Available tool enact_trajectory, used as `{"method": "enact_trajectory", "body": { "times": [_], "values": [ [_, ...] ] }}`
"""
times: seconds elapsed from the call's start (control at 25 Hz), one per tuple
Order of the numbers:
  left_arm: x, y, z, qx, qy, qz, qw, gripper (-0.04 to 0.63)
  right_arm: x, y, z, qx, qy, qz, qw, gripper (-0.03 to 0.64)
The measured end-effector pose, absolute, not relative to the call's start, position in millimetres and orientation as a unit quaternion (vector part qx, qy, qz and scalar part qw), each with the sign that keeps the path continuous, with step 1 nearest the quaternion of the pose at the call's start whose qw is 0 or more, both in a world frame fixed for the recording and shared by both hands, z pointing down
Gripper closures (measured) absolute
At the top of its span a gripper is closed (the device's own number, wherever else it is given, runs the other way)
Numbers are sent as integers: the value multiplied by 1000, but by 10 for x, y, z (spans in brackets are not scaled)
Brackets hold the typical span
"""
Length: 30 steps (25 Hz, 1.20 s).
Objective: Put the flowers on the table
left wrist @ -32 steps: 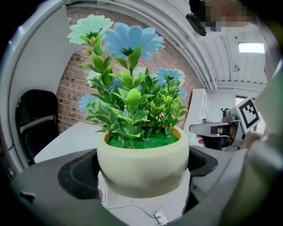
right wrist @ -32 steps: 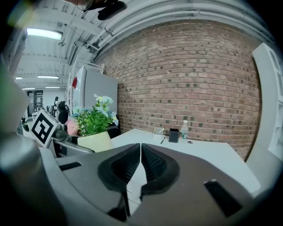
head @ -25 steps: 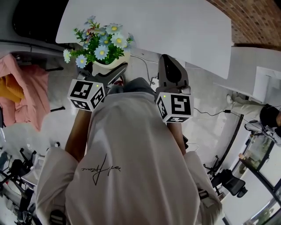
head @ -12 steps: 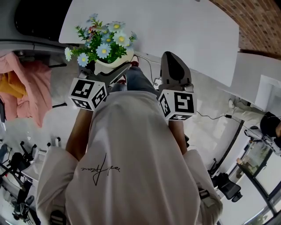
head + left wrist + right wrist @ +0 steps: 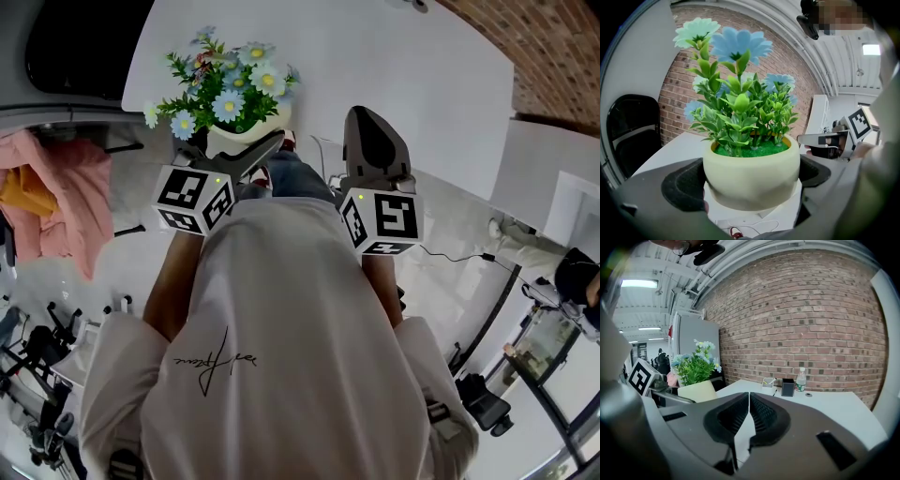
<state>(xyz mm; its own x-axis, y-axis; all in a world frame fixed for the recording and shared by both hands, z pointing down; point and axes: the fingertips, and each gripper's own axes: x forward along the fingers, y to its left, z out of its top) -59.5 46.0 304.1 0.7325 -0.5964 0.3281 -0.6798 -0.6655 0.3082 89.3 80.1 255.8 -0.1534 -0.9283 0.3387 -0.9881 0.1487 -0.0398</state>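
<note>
A cream pot of blue and white artificial flowers (image 5: pixel 230 98) (image 5: pixel 751 173) (image 5: pixel 696 390) hangs in the air at the near edge of the white table (image 5: pixel 375 56). My left gripper (image 5: pixel 239 155) (image 5: pixel 750 180) is shut on the pot, with a black pad pressed against each side of it. My right gripper (image 5: pixel 373 141) (image 5: pixel 749 418) is to the right of the pot, shut with nothing between its pads, pointing over the table (image 5: pixel 825 408).
At the table's far side stand a water bottle (image 5: pixel 800 379), a black holder (image 5: pixel 788 387) and a small pen cup (image 5: pixel 767 382) before a brick wall. A black chair (image 5: pixel 626 136) is at the left. Pink cloth (image 5: pixel 56 202) hangs on the left; cables (image 5: pixel 450 253) lie on the floor.
The pot and both grippers have shifted slightly forward and right toward the table. Both grips stay the same.
</note>
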Motion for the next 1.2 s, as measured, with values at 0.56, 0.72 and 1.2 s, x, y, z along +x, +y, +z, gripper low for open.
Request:
{"method": "enact_trajectory", "body": {
  "times": [0.56, 0.72, 1.2],
  "values": [
    [-549, 222, 3122, 892, -391, 88, 211, 5, 975, 463, 2612, 613, -772, 118, 118, 591],
    [-524, -17, 3108, 886, -402, 89, 215, 5, 1008, 201, 2605, 604, -779, 119, 121, 591],
    [-368, -466, 3208, 860, -457, 89, 208, 5, 1198, -267, 2734, 553, -816, 126, 110, 591]
  ]
}}
